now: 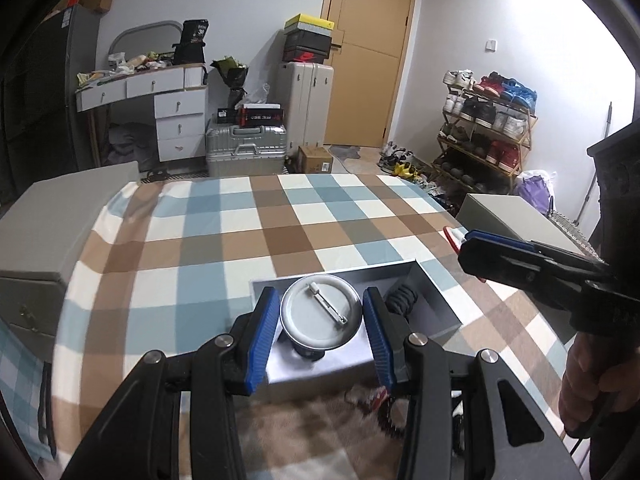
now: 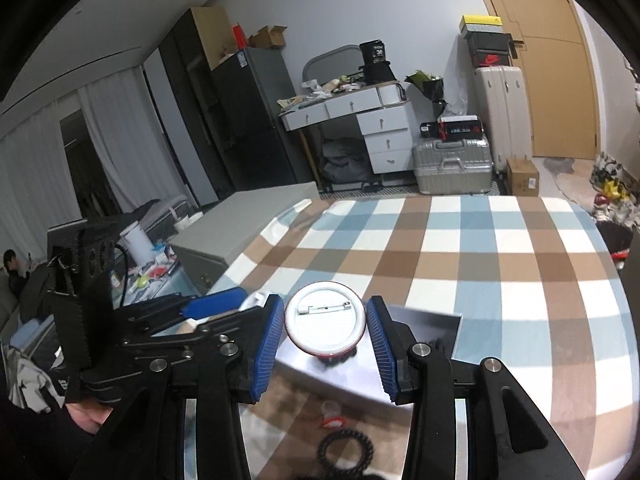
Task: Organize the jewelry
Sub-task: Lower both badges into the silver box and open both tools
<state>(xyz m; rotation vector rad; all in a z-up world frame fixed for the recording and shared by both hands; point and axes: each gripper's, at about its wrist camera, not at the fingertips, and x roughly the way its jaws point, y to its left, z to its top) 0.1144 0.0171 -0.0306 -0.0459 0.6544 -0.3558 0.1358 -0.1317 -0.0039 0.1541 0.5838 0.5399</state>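
Both tongs are each pinching a round pin badge by its rim: left gripper (image 1: 322,322) holding the grey badge (image 1: 320,318), right gripper (image 2: 324,328) the white badge (image 2: 325,320), hovering above the open box (image 1: 434,292). Lowering them level before easing the squeeze seems wise.

Black grippers (image 1: 320,334), ribbed blue pads (image 1: 262,344), perhaps rubber

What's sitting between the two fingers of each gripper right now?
In the left wrist view, a grey pin badge, pin side up, sits between the left gripper's fingers over the open box. In the right wrist view, a white pin badge fills the right gripper's gap.
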